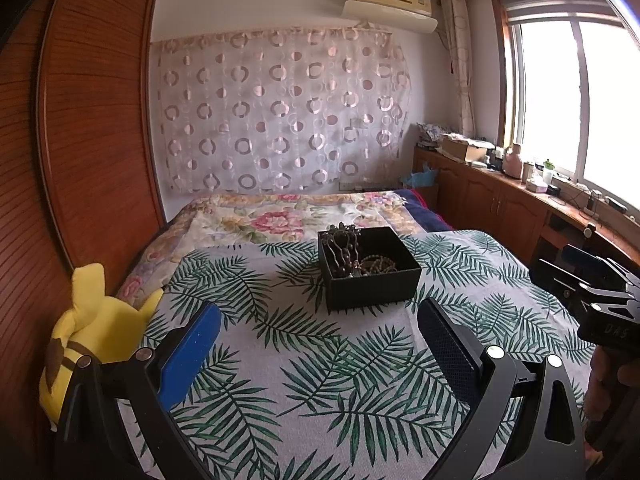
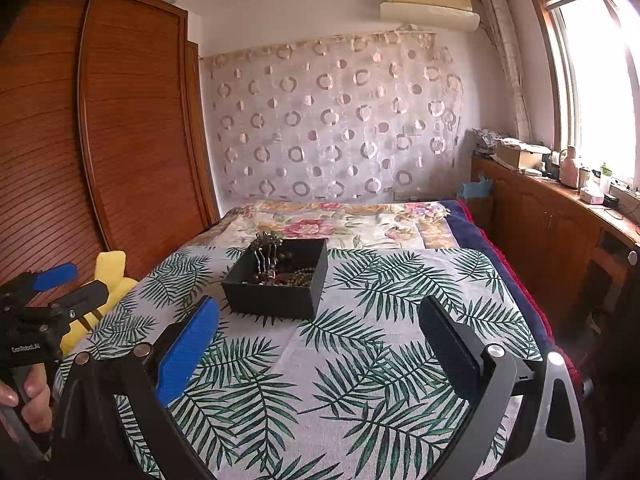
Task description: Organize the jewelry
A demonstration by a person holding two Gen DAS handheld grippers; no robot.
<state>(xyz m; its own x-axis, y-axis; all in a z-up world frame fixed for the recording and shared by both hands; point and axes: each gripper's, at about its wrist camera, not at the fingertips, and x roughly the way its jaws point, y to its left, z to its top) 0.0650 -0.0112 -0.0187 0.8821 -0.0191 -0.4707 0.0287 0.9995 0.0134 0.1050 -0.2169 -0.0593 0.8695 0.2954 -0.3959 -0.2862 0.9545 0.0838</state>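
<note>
Beads and a metal hair comb (image 1: pixel 343 246) lay inside the open black box (image 1: pixel 372 286). Both the left gripper (image 1: pixel 320 334) and right gripper (image 2: pixel 320 332) hung wide apart, empty, near it; the stage was unclear.

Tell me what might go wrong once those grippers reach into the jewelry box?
The bead bracelets lie heaped together in the black box, so pulling one could drag others out. The hair comb leans over the box's rim and might tip onto the leaf-print sheet. The box sits on soft bedding, so a nudge from the open left gripper or right gripper could shift it.
</note>
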